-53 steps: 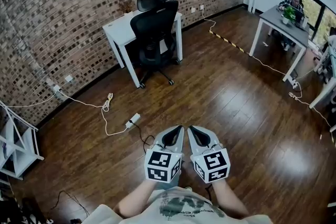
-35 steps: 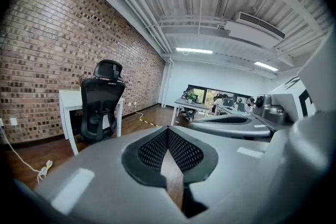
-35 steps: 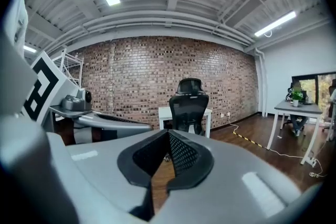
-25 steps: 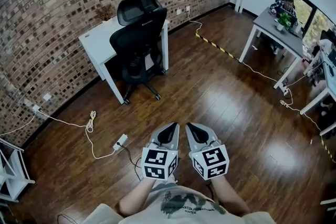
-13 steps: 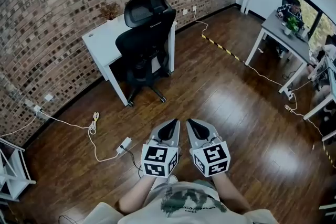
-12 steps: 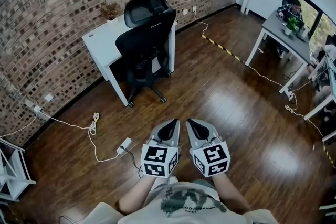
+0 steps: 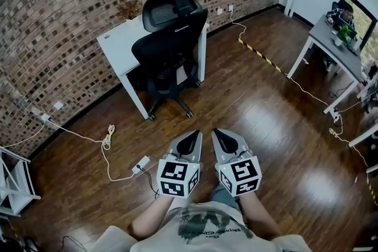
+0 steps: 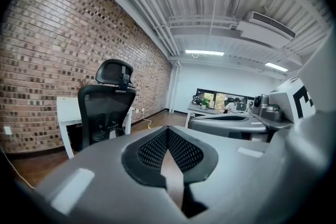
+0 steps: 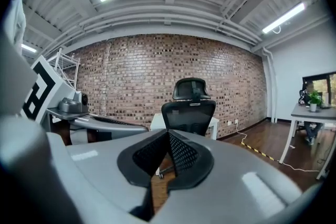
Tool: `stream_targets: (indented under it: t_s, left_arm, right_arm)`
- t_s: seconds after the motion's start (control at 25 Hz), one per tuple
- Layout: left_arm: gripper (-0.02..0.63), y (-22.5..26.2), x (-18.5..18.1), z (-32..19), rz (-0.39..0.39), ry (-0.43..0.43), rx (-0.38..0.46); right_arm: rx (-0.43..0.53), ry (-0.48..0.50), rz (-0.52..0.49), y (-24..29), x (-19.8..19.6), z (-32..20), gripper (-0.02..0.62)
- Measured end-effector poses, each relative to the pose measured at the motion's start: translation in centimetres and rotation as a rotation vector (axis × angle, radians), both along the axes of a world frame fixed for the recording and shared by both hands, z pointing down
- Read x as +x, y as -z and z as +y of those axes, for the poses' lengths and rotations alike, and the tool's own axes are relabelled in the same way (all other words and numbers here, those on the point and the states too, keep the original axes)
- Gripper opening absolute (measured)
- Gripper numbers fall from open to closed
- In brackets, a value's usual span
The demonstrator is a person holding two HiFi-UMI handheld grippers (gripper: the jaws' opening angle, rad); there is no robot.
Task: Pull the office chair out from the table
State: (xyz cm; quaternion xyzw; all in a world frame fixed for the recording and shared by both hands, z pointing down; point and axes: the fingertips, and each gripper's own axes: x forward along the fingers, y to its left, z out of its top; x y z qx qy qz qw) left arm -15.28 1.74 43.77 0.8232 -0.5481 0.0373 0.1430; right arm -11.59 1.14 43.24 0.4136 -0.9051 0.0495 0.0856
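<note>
At far left edge, white rack (image 7: 12, 183); stands against the brick wall (image 7: 59, 20). Beside it, thin cable (image 7: 82, 137); trails from the wall base across the wooden floor (image 7: 266, 121) and ends at a power strip (image 7: 140, 164) just left of the left gripper (image 7: 195, 134).

Further back, white table (image 7: 115, 47); stands against the wall, with a small dried plant (image 7: 128, 9) at its wall side.

Black office chair (image 7: 171, 38); sits pushed in at the table's near side, back and headrest toward the camera and rising above the tabletop edge, base tucked between the table legs, two wheels poking out onto the floor. Stands well apart from both grippers, with bare boards across that whole stretch.

Low in the middle, left gripper and right gripper (image 7: 216, 133); hang side by side, close together, pointing toward the chair. Both clenched tight, pads meeting, nothing between them.

Right of the chair, yellow-and-black floor strip (image 7: 260, 55); runs from the wall toward a grey table (image 7: 328, 41) at the right edge. Carries a green plant (image 7: 344, 35); white cord (image 7: 307, 88) snakes past its legs. Wide glossy floor between chair and grey table.
</note>
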Motion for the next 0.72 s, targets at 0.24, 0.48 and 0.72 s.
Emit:
stream_targets:
  t_s: [0.24,0.48,0.72]
  left_arm:
    - [0.014,0.6,0.5,-6.4,-0.006,0.081,0.002]
    - [0.014,0.9,2.1,-12.6,-0.010,0.154,-0.007]
    - [0.014,1.5,3.8,-17.7,-0.017,0.224,-0.001]
  right_arm:
    - [0.007,0.078,-0.013,0.7,0.4,-6.8,0.000]
    - [0.007,0.169,-0.023,1.3,1.5,-13.2,0.000]
    - [0.005,0.247,-0.031,1.7,3.1,-18.1,0.000]
